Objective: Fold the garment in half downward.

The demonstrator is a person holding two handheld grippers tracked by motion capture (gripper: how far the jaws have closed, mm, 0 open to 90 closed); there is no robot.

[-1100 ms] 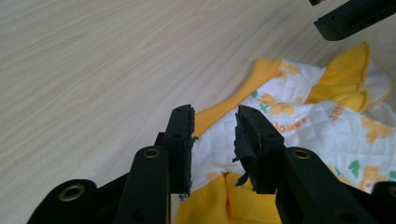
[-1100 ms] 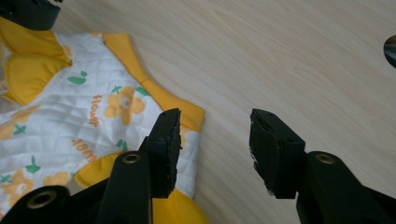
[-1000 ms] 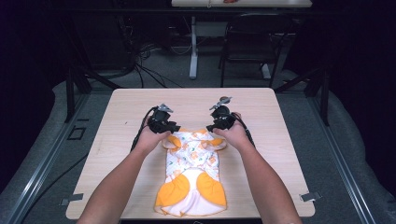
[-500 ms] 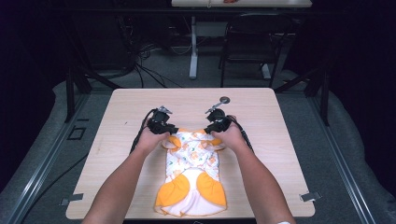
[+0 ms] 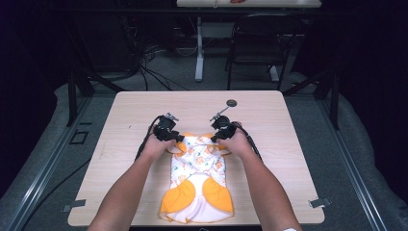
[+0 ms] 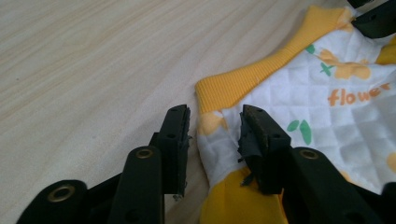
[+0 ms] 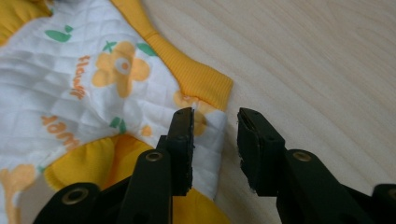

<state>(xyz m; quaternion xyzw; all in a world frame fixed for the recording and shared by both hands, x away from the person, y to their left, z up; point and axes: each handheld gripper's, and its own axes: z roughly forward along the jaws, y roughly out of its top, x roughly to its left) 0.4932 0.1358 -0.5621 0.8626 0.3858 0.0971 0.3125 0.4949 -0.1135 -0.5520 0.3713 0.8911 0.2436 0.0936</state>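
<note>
Two tools, left (image 5: 176,138) and right (image 5: 217,134), are sitting jaws apart at the garment's (image 5: 196,185) top corners; hands are hiding its collar edge.

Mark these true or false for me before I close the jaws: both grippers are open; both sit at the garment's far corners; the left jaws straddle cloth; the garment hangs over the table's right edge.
1. Both grippers are open. True: the left gripper and right gripper each show a gap.
2. Both sit at the far corners of the garment. True.
3. The left jaws straddle cloth. True: a white quilted fold lies between them.
4. The garment hangs over the right edge of the table. False: it lies mid-table, near the person's edge.
</note>
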